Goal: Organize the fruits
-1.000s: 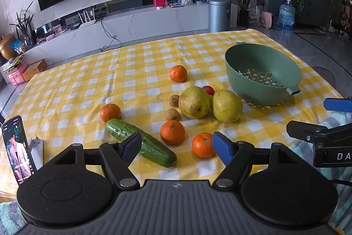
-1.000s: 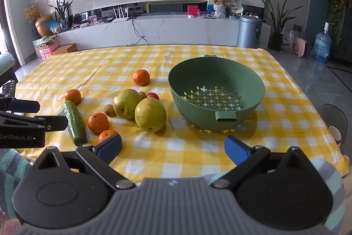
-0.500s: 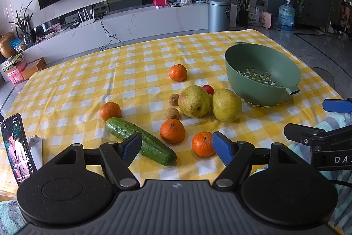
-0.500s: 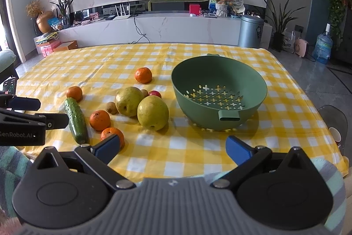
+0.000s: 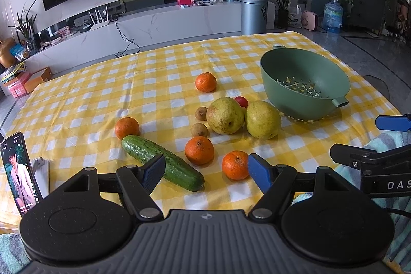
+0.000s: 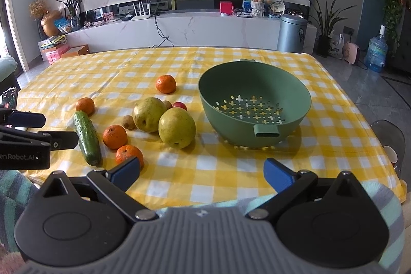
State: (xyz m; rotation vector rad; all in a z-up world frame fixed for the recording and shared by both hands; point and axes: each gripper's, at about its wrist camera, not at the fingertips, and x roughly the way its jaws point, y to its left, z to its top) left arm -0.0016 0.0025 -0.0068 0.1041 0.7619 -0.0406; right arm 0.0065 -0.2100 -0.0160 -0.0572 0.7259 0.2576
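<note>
Left gripper (image 5: 206, 171) spread wide, holding nothing; nearest orange (image 5: 235, 165) just ahead of right finger, cucumber (image 5: 162, 162) behind left finger; right gripper (image 6: 201, 172) likewise wide and empty, edged slightly forward; colander (image 6: 254, 104) ahead, still empty; sorting not begun.

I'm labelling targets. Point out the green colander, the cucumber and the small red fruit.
green colander (image 6: 287, 94), right wrist view, inner wall.
cucumber (image 5: 159, 161), left wrist view, mid-body.
small red fruit (image 5: 242, 101), left wrist view, visible top.
</note>
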